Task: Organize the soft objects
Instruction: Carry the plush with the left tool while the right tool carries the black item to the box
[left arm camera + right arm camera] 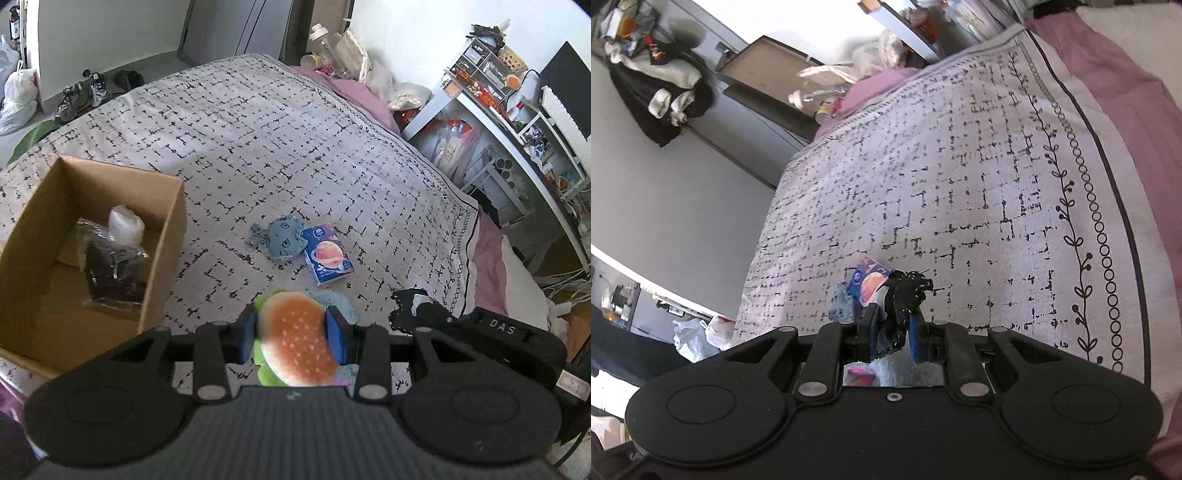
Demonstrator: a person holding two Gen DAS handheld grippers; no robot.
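My left gripper (291, 332) is shut on a plush hamburger (301, 339) with a green lettuce edge, held above the patterned bedspread (258, 147). My right gripper (893, 332) is shut on a black lacy fabric item (905, 295); the right gripper and that black fabric (410, 306) also show in the left wrist view at lower right. An open cardboard box (162, 258) sits at the left and holds a black bagged item (110, 269) and a white bundle (125, 223). A grey-blue plush (282, 240) and a blue packet with a planet picture (327, 254) lie on the bed.
A pale blue soft item (341, 306) lies under the hamburger. A cluttered white desk (498, 122) stands right of the bed. Shoes (81, 96) and plastic bags (18, 96) lie on the floor at far left. Bottles and pillows (340, 55) sit at the bed's far end.
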